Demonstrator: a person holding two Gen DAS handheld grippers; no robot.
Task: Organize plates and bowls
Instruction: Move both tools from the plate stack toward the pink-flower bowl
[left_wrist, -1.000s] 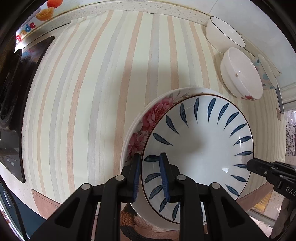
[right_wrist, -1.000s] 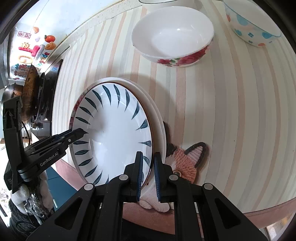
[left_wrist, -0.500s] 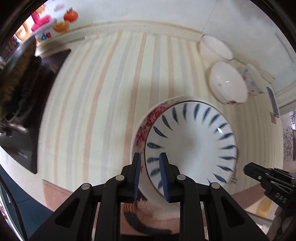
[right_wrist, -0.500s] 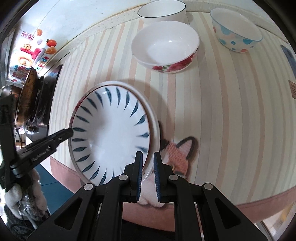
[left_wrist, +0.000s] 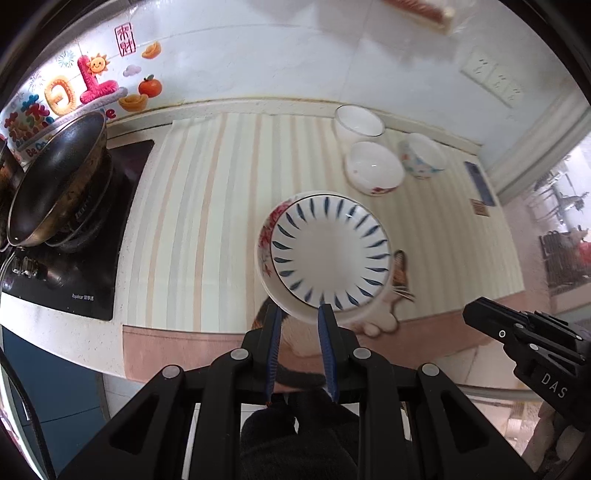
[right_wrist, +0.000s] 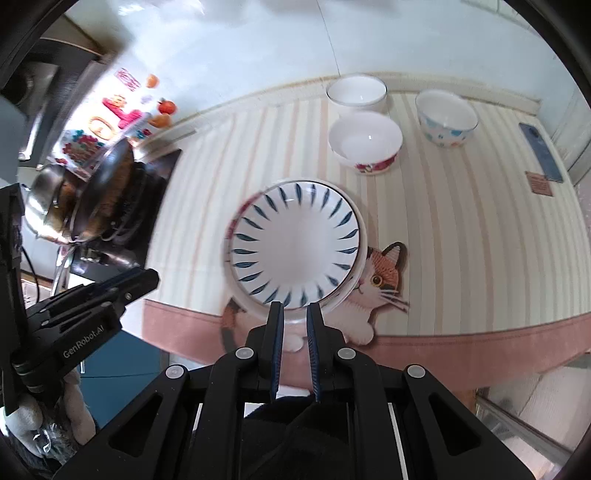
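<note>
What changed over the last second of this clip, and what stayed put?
Both tools pulled back toward the counter's near edge. The left tool, earlier straddling the rim of the blue-patterned plate, has let go; the right tool withdrew too. Both are open and empty. The plate still sits on the flowered plate, and the three bowls at the back haven't moved.

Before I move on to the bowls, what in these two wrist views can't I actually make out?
- Floral plate under the blue-leaf plate: only its left rim shows, in both views.
- Cat picture on the mat: mostly covered by the plates.
- Contents of the wok: blurred and tilted away, in both views.
- Far white bowl: its base is hidden behind the rose bowl, right view.
</note>
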